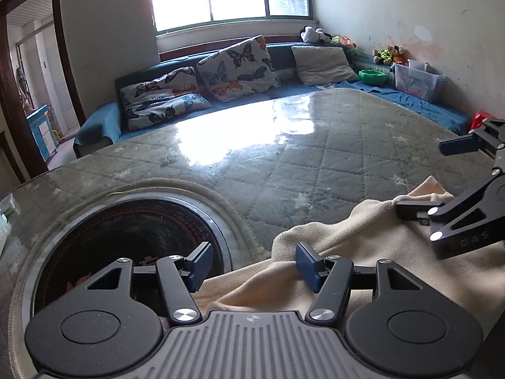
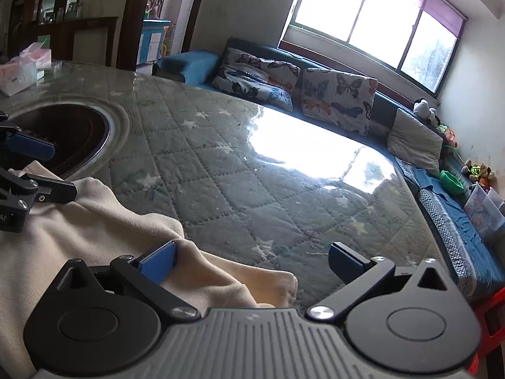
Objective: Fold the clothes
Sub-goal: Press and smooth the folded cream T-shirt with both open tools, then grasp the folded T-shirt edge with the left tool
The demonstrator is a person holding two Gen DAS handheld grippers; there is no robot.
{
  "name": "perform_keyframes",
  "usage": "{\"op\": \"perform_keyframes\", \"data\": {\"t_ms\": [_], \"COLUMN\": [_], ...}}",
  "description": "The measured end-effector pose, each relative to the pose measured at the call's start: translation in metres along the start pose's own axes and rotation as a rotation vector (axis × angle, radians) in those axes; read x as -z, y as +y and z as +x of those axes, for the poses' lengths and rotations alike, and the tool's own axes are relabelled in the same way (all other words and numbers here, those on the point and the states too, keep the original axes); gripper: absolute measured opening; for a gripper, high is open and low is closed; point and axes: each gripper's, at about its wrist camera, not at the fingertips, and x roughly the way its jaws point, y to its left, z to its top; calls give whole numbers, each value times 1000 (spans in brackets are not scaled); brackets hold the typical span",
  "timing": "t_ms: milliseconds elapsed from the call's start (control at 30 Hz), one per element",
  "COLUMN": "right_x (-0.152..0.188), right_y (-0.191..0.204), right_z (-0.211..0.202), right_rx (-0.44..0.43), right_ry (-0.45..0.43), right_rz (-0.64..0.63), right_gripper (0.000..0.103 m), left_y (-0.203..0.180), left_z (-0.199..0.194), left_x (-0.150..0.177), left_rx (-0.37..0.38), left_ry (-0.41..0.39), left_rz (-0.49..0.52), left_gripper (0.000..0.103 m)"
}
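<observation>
Cream cloth lies rumpled on near part of glass-topped table, over quilted cover, right of round dark burner recess. Left gripper over cloth's left edge, fingers spread, nothing pinched. Right gripper over cloth's right corner, fingers spread wide, empty. Butterfly cushions on far sofa.

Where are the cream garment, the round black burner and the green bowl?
cream garment point(image 1: 372, 252): left wrist view, on its flat middle.
round black burner point(image 1: 126, 230): left wrist view, on its dark centre.
green bowl point(image 1: 374, 76): left wrist view, on its outer wall.
</observation>
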Motion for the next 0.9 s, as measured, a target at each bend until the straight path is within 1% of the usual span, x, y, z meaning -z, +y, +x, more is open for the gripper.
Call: {"op": "perform_keyframes", "data": {"t_ms": [67, 167, 200, 267, 300, 333, 500, 600, 633, 733, 800, 900], "right_x": [-1, -3, -1, 1, 3, 6, 17, 21, 22, 22, 24, 31], "right_y": [-2, 0, 3, 11, 17, 24, 66, 95, 104, 128, 139, 153], "right_z": [-10, -33, -40, -54, -60, -66, -92, -103, -107, -113, -116, -121], "right_rx": [-1, -36, -54, -93, -116, -140, -263, -312, -328, -376, -419, -466], "right_ry": [-18, -53, -62, -77, -82, -86, -99, -116, -122, -136, -130, -127], "right_rz": [0, -18, -28, -51, -66, -82, -181, -250, -272, -322, -341, -381], "right_gripper": [103, 103, 103, 103, 103, 103, 103, 100, 97, 94, 93, 92], "left_y": [4, 13, 17, 26, 31, 35, 54, 61, 62, 58, 55, 46], "left_z": [-7, -20, -26, -37, -43, -48, -70, -83, -86, -98, -105, -104], "left_x": [1, 5, 7, 12, 15, 20, 43, 57, 62, 71, 76, 81], "left_rx": [-4, -10, -13, -25, -33, -39, -74, -78, -75, -46, -21, -1], "left_ry": [-8, -22, -26, -29, -28, -25, -6, -2, -1, -10, -17, -6], "left_rz": [-22, -64, -80, -115, -134, -153, -238, -285, -293, -299, -298, -258], "left_gripper": [62, 62, 64, 70, 73, 75, 75, 75, 75, 75, 75, 75]}}
